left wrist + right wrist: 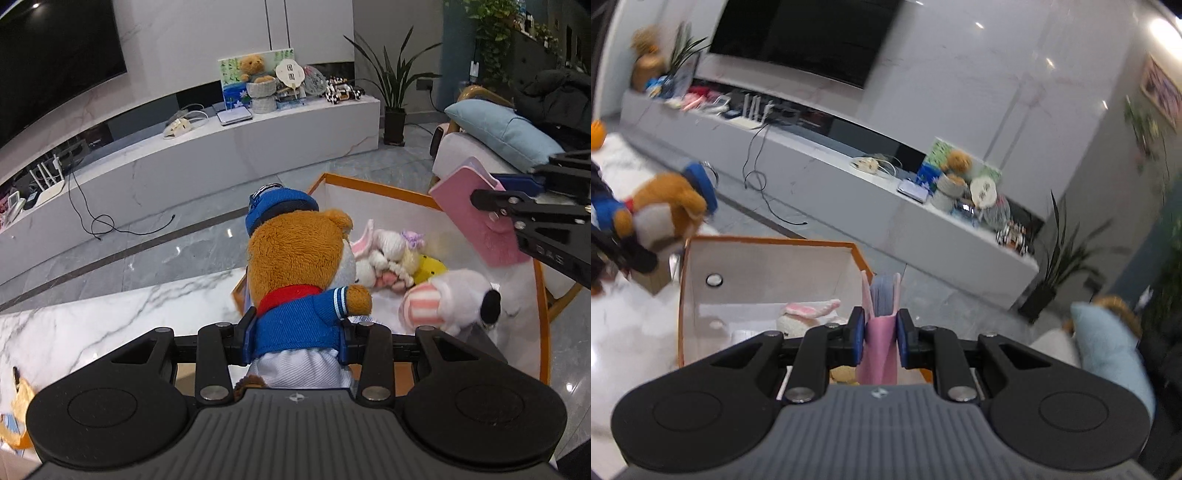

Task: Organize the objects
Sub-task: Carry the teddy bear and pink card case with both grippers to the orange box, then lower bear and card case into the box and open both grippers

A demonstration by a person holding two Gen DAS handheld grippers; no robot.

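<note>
A glossy marble table (74, 325) is carrying an orange-rimmed box (388, 190) with white walls and 3 soft plush toys (391, 262) inside. The left gripper (297, 334) is pinching a fuzzy brown bear (295, 254) in a blue ribbed jacket at the box's near edge. The right gripper (881, 334) is clamping a flat pink notebook (879, 354) above the box.

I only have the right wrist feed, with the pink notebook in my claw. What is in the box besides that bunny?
Observer: A grey koala plush with a pink striped patch lies near the bunny.
Operator: Anything else in there?
Observer: A small yellow toy sits behind the koala plush.
Operator: How is the bear held?
Observer: The left claw is shut on the bear at its blue jacket, head upright, by the box.
</note>
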